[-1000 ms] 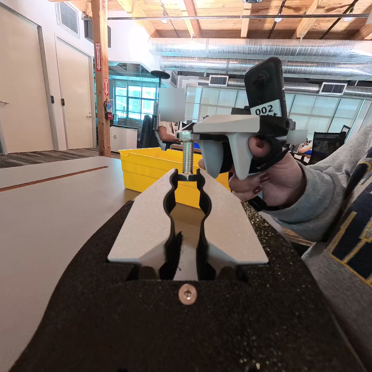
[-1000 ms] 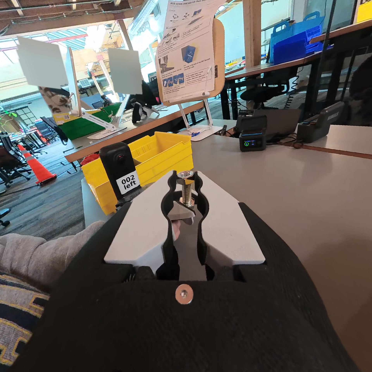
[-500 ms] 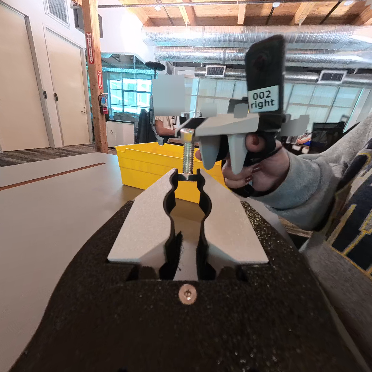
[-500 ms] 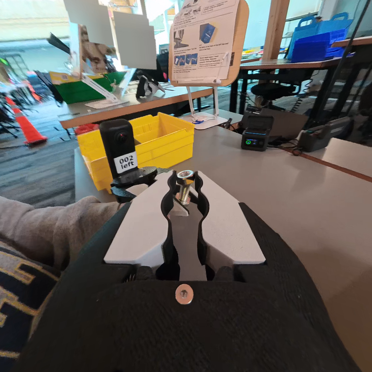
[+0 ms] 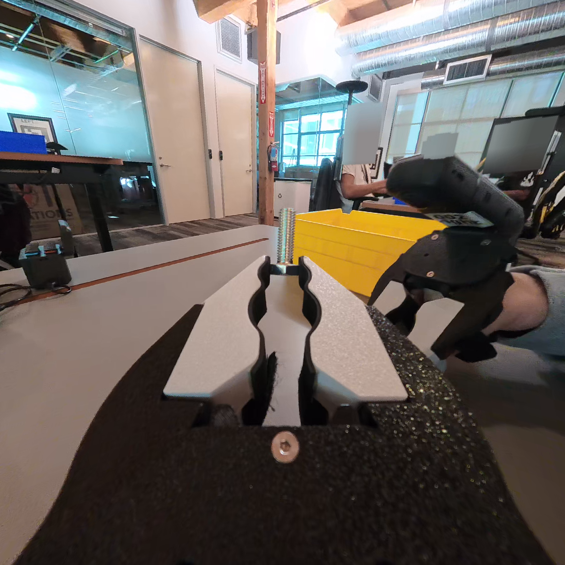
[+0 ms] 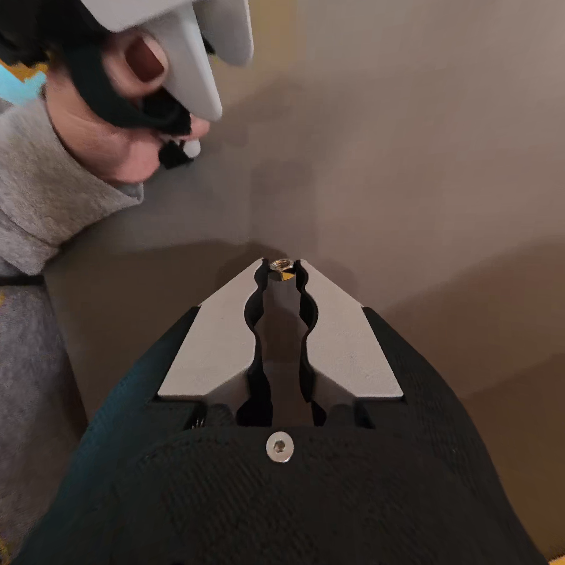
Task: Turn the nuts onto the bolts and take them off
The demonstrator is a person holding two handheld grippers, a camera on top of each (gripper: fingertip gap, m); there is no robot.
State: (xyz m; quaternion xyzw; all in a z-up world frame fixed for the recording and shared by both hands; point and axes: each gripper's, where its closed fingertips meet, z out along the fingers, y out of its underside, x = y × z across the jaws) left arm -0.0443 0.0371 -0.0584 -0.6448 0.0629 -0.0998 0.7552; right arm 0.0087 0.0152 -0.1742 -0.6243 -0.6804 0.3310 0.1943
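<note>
Between the tips of the left gripper (image 5: 284, 269) a bolt (image 5: 286, 235) is clamped by its head, threaded shank upright and bare. This presents the threads for the nut. The right gripper (image 6: 281, 270) pinches a nut (image 6: 281, 269) at its very tips (bore facing up), pointed down over the desk (image 6: 428, 153) and well apart from the bolt. A yellow bin (image 5: 351, 241) stands near the desk's far edge.
</note>
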